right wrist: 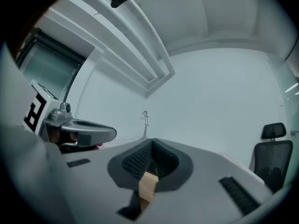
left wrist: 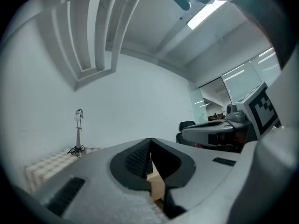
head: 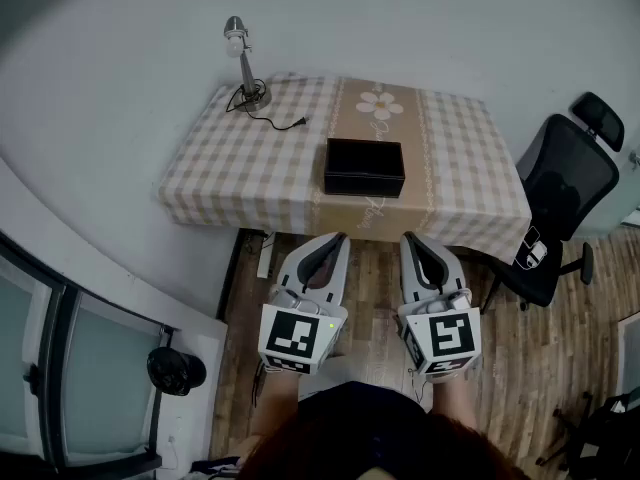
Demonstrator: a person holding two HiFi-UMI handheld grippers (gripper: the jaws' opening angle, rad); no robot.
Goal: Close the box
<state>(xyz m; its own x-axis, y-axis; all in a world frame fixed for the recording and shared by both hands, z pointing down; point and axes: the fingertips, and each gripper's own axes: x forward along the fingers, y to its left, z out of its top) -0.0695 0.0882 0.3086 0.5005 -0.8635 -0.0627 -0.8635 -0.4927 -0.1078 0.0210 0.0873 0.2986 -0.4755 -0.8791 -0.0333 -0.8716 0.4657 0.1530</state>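
One box point(head: 364, 167), one lamp point(head: 243, 64), seemingly one chair point(head: 560, 203).

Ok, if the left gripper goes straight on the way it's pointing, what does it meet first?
Likely the near edge of the table: the left gripper points at it, just short of the black box. Height is unclear, so it might pass over and reach the box.
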